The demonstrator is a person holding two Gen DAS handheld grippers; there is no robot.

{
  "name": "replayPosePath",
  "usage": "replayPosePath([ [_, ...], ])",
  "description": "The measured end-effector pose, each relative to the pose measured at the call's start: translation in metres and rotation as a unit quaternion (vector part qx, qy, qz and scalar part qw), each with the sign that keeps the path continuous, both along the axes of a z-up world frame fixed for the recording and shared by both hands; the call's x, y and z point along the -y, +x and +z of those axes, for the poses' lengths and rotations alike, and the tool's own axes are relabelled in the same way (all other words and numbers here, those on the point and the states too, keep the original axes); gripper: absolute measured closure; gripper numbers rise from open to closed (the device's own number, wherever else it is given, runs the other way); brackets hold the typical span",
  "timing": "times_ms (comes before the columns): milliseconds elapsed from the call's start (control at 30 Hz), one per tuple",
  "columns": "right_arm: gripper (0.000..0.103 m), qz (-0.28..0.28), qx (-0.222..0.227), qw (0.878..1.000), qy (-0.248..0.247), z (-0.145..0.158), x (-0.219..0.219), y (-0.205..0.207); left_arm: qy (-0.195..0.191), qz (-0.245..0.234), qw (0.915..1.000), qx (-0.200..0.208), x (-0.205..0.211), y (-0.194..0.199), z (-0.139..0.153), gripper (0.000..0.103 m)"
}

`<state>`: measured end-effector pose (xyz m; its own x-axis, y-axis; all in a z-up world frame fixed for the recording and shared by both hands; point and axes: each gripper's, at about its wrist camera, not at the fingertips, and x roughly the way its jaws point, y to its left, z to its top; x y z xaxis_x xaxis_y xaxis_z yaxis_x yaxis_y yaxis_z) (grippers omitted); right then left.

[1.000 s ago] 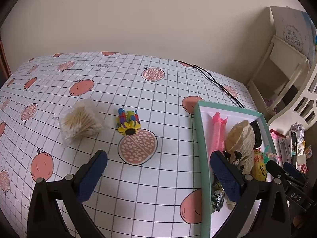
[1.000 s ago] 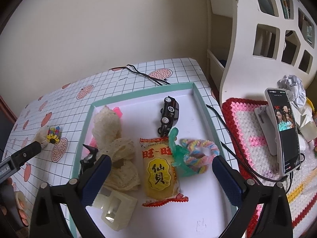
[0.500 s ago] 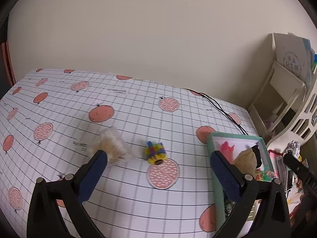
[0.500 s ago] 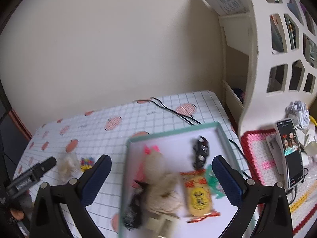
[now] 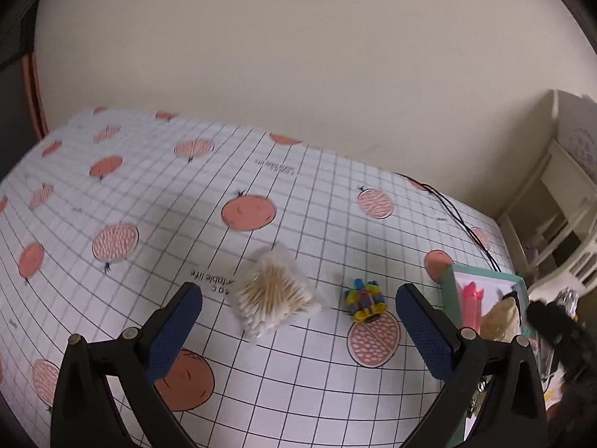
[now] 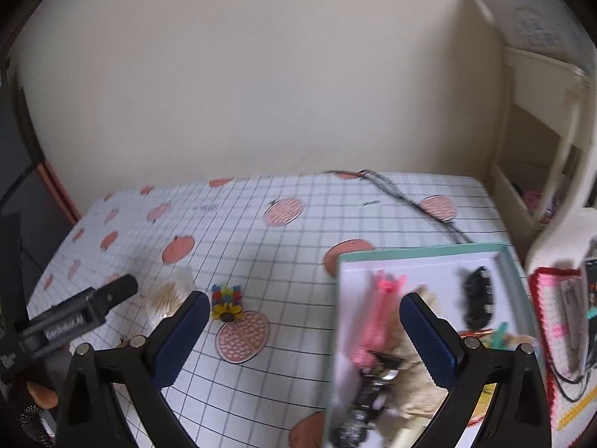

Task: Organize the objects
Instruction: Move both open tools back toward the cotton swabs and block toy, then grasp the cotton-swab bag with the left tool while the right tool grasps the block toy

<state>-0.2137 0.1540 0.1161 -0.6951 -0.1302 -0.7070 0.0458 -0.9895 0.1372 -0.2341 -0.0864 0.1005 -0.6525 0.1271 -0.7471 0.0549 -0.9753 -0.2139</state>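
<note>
A clear bag of cotton swabs point(image 5: 274, 293) lies on the grid-patterned tablecloth point(image 5: 156, 194). Right of it sits a small colourful toy with a sunflower point(image 5: 365, 299). My left gripper point(image 5: 298, 311) hangs open above the cloth, the swab bag between and beyond its fingers, untouched. My right gripper point(image 6: 304, 321) is open too, held over the left edge of a green-rimmed white tray point(image 6: 421, 251). The tray holds a pink clip point(image 6: 377, 321), a black toy car point(image 6: 477, 298), beige lace and snack packets. The swab bag point(image 6: 168, 296) and toy point(image 6: 227, 300) show left of it.
A black cable point(image 6: 410, 201) runs across the cloth's far right corner. A white shelf unit point(image 6: 541, 119) stands right of the table, with a crocheted mat point(image 6: 552, 310) and a phone on a stand below it. The wall is close behind.
Both grippers have pulled back and swung left. The left one now faces the swab bag and the toy. The right one has left the tray's middle for its left edge. Both stayed open.
</note>
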Motion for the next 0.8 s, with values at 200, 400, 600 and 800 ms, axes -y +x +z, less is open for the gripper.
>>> replayPosePath([
  [200,0.001,0.024,0.031,0.999,0.023,-0.034,0.032,-0.02,0.017,0.015,0.999,0.038,0.017,-0.018,-0.027,0.0],
  [400,0.003,0.039,0.051,0.997,0.038,-0.054,0.052,-0.039,0.04,0.025,0.9966,0.067,0.023,-0.036,-0.05,0.0],
  [600,0.008,0.054,0.068,0.995,0.056,-0.072,0.07,-0.056,0.039,0.017,0.9961,0.077,0.018,-0.052,-0.065,0.0],
  [800,0.01,0.065,0.078,0.993,0.06,-0.086,0.081,-0.069,0.045,0.016,0.9948,0.09,0.019,-0.062,-0.08,0.0],
])
